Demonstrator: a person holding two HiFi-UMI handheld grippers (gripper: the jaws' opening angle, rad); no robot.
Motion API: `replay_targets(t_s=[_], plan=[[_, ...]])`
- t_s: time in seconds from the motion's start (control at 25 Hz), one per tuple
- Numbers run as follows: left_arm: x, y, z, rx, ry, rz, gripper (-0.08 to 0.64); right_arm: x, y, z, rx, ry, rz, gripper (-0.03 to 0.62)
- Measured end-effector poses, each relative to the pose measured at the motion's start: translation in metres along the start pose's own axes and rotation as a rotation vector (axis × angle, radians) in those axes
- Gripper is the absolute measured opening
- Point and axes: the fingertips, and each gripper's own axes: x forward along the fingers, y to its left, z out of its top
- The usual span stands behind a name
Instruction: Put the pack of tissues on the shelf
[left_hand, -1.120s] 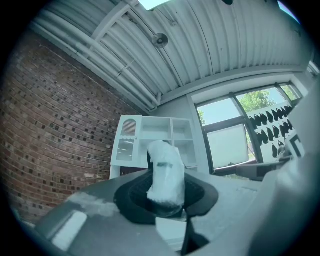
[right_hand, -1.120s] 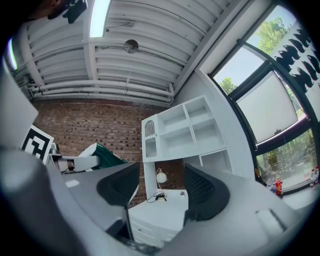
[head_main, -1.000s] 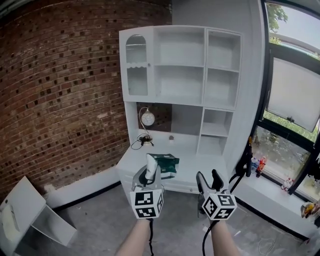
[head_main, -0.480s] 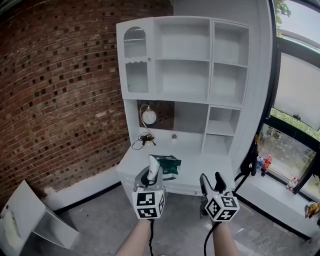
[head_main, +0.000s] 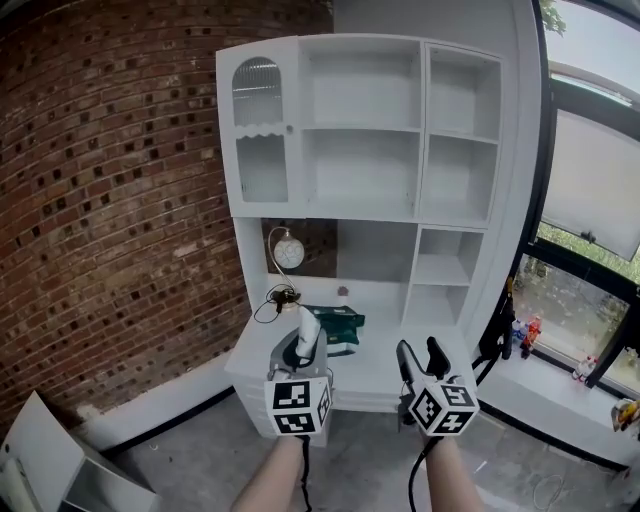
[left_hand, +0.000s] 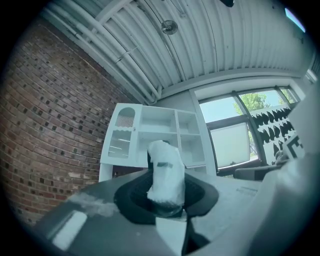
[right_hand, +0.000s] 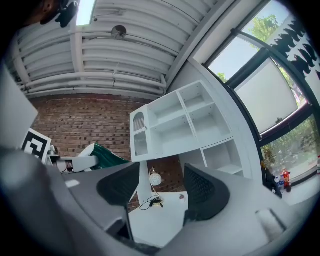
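Note:
The pack of tissues (head_main: 336, 326) is green with a white crimped end (left_hand: 165, 172). My left gripper (head_main: 304, 349) is shut on that white end, and the green body sticks out to the right, over the front of the white desk top (head_main: 385, 362). From the right gripper view the pack (right_hand: 104, 156) shows at the left, beside the left gripper. My right gripper (head_main: 421, 358) stands open with nothing between its jaws (right_hand: 160, 186). Ahead rises the white shelf unit (head_main: 365, 130) with several open compartments.
A round lamp (head_main: 288, 252) and a dark cable (head_main: 268, 298) sit at the back left of the desk. A brick wall (head_main: 110, 220) runs along the left. On the right is a window sill with small bottles (head_main: 524, 334). A white board piece (head_main: 40, 462) lies on the floor at the lower left.
Both grippers have moved toward the shelf unit, which now looms larger and nearer. The pack stays in the left gripper's hold and now hangs over the desk.

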Motion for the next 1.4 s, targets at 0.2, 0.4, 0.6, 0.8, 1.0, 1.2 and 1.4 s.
replay_targets(t_s=[0.2, 0.4, 0.6, 0.8, 1.0, 1.2, 1.4], plan=[[0.021, 0.017, -0.023, -0.027, 0.032, -0.009, 0.103, 0.020, -0.001, -0.011, -0.013, 0.012, -0.014, 0.272], [0.046, 0.026, -0.036, -0.043, 0.050, -0.016, 0.103, 0.043, -0.012, -0.023, -0.015, 0.041, -0.032, 0.272], [0.078, 0.034, -0.044, -0.067, 0.053, -0.005, 0.103, 0.071, -0.026, -0.023, -0.016, 0.040, -0.023, 0.272], [0.115, 0.030, -0.042, -0.075, 0.033, 0.004, 0.103, 0.105, -0.051, -0.022, -0.023, 0.048, -0.013, 0.272], [0.151, 0.023, -0.046, -0.085, 0.028, 0.015, 0.103, 0.138, -0.072, -0.020, -0.012, 0.049, 0.014, 0.272], [0.184, 0.019, -0.049, -0.081, 0.021, 0.035, 0.103, 0.166, -0.095, -0.013, 0.001, 0.037, 0.048, 0.272], [0.211, 0.011, -0.053, -0.096, 0.007, 0.050, 0.103, 0.186, -0.113, -0.022, 0.002, 0.058, 0.079, 0.272]])
